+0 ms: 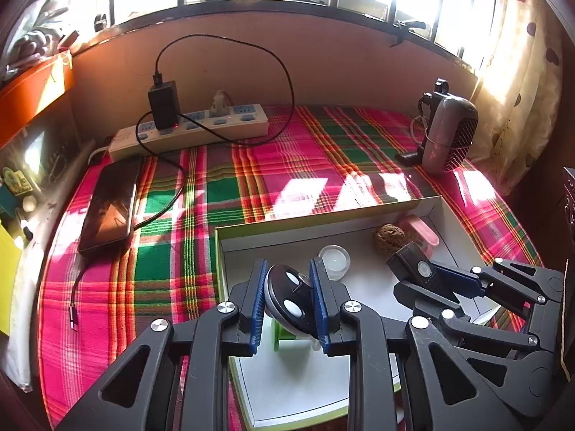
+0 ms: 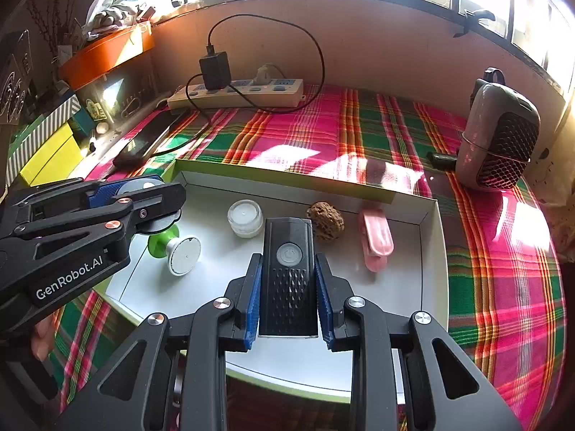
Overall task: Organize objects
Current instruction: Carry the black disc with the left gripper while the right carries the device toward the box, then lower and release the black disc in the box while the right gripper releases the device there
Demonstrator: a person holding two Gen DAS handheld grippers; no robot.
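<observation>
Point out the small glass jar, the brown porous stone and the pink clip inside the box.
small glass jar point(image 2: 245, 218), right wrist view, on its white top.
brown porous stone point(image 2: 326, 221), right wrist view, on its pitted middle.
pink clip point(image 2: 375, 239), right wrist view, on its upper face.

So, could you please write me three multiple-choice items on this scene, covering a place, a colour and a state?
1. Where does the small clear jar stand?
A. inside the white tray
B. on the power strip
C. on the phone

2. What colour is the clip in the tray?
A. blue
B. pink
C. yellow

3. What is the right gripper doing?
A. hanging open and empty
B. gripping the jar
C. holding a black device between its fingers

Answers: 1 A, the jar sits on the tray floor; 2 B, it shows pink; 3 C, the blue pads flank the device.
</observation>
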